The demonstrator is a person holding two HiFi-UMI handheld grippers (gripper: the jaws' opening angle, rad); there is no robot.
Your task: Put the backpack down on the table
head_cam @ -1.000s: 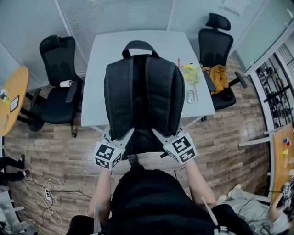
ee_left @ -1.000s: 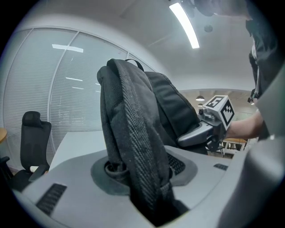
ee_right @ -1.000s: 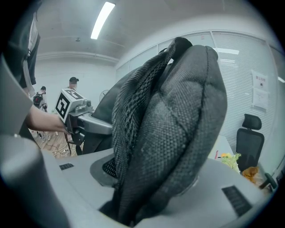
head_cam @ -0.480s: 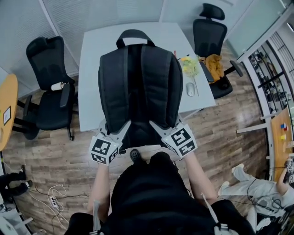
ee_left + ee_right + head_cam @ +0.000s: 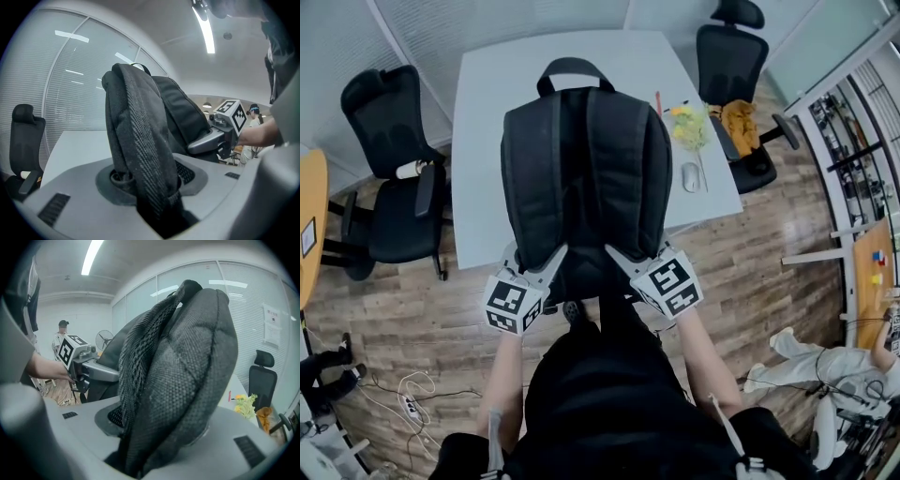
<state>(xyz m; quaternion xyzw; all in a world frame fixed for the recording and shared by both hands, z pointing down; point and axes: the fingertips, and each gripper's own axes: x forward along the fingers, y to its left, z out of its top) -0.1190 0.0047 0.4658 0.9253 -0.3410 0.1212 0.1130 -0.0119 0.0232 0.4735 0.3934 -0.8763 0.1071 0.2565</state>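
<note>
- Moved further in over the table and a little lower than a second ago, backpack and both grippers together, with the same hold on the straps.
- Held up now above the middle of the table, back panel toward the head camera and top handle toward the far edge. Bottom end seems to reach out past the near edge (cannot tell whether any part touches the top yet).
- Clenched on the left-hand strap, padded webbing pinched between the jaws: left gripper. Clenched the same way on the right-hand strap: right gripper.
- Could land short: if let go with the bottom end beyond the near edge, likely to tip back and slide off toward the person.
- Could slip: whole weight apparently on two pinches of soft webbing, so a jerk on the way down might pull one side free and swing the load sideways.
- Could disturb the clutter near the right edge: mouse, yellow flowers and red pen lie just beside the right flank, so any drift that way might knock or bury them.
- Could trap the jaws underneath if laid flat too fast.
</note>
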